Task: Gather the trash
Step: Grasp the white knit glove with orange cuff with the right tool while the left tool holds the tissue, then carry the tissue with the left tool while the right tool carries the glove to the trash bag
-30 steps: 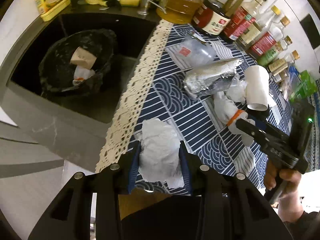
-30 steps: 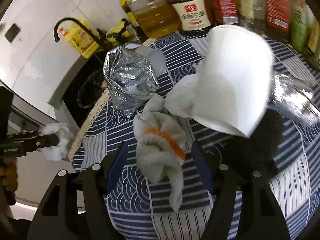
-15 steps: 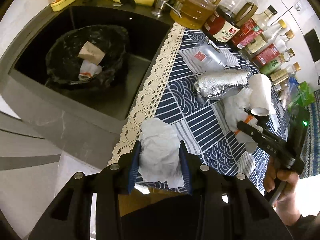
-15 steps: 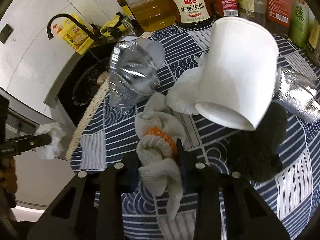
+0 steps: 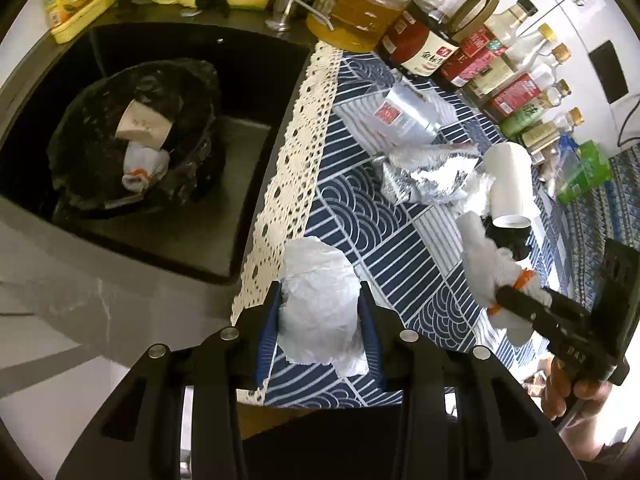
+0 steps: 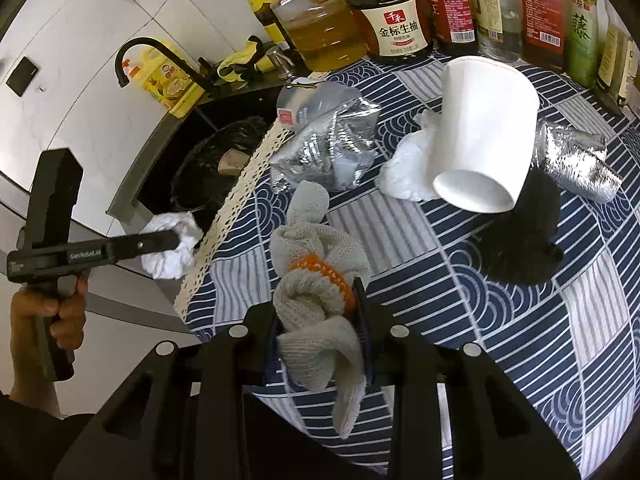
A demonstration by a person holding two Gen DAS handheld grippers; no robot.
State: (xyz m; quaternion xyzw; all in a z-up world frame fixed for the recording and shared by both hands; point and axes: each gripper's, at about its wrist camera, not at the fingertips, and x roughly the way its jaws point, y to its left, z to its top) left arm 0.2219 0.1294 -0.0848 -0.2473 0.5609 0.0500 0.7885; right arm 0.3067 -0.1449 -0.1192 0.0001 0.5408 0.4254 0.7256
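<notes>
**Carrying two gripped items to the bin**

Desk (image 5: 400, 240) under a blue patterned cloth with a lace edge carries the remaining litter; beside its lace edge, lower down in a dark sink recess, stands the black-lined bin (image 5: 100, 184), which already holds a paper cup and a bundled glove. On the desk lie a white paper cup (image 6: 480, 128) on its side, a crumpled foil bag (image 6: 332, 148), a second foil piece (image 6: 576, 160), a white tissue wad (image 6: 404, 168) touching the cup, and a dark fuzzy lump (image 6: 524, 240) under the cup's mouth. Left tongs (image 5: 320, 312) are closed on a crumpled white tissue (image 5: 320, 300), held above the desk's lace edge, near the bin. Right tongs (image 6: 320, 332) are closed on a knotted grey glove with an orange band (image 6: 316, 280), held above the cloth, farther from the bin.

Judged step: transport and drop. For a clean drop, each load is best brought fully over the bin opening before the tongs are released, since the tissue is light and may cling or drift. The glove's loose tail hangs below the tongs and could snag on the lace edge.
</notes>
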